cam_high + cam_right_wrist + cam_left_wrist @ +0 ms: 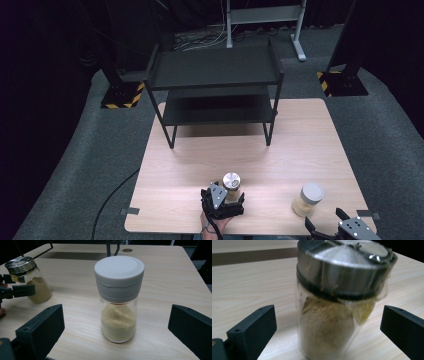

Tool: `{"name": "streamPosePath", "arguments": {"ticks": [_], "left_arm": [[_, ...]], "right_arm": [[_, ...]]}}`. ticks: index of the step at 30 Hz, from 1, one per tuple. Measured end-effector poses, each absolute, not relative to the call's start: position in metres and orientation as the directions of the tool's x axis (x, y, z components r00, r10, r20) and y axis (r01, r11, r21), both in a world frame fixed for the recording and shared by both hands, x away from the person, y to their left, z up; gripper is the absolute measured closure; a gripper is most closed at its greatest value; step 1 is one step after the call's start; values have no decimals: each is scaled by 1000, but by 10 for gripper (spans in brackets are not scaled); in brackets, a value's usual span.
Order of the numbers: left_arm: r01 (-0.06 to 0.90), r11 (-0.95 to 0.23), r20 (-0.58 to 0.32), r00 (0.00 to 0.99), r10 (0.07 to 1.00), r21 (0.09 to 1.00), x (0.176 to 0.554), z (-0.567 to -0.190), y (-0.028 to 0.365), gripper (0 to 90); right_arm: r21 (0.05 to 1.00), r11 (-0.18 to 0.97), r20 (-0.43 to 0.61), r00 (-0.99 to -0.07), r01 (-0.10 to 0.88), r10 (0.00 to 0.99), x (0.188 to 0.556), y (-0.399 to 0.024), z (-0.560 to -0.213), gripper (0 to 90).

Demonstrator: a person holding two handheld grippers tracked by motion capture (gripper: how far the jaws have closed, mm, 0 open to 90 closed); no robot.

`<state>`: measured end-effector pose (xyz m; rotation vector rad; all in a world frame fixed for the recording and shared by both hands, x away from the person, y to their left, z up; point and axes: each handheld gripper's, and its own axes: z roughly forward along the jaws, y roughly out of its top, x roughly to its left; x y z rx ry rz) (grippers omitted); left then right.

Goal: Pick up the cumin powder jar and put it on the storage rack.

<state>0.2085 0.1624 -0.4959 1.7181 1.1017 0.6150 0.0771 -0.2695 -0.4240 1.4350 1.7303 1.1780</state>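
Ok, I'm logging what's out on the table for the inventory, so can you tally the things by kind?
Spice jars: 2, the metal-lidded jar and the white-lidded jar
Black two-tier shelf racks: 1, the rack
Total: 3 things on the table

the high view is dim, its surroundings nearly black, with light from above falling on the pale counter [300,150]; the black shelf rack [215,85] casts a soft shadow. in the left gripper view the metal-lidded jar [337,302] is blurred, its lid glinting.
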Motion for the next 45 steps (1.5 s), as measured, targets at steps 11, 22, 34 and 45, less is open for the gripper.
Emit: {"name": "streamPosePath", "arguments": {"ticks": [11, 22, 34, 45], "left_arm": [[417, -152, -67, 466, 882, 896, 217, -492, 158, 298], [358, -139, -48, 466, 883, 923, 209, -483, 174, 300], [337, -159, -15, 461, 887, 928, 208, -471, 187, 300], [322, -172, 7, 453, 891, 931, 212, -464, 193, 300]], "right_arm": [[893, 34, 86, -244, 450, 966, 79, -270, -423, 0], [890, 34, 85, -238, 455, 968, 80, -270, -423, 0], [894, -1, 122, -240, 449, 963, 80, -275, -426, 0], [891, 0, 119, -232, 454, 965, 80, -274, -426, 0]]}}
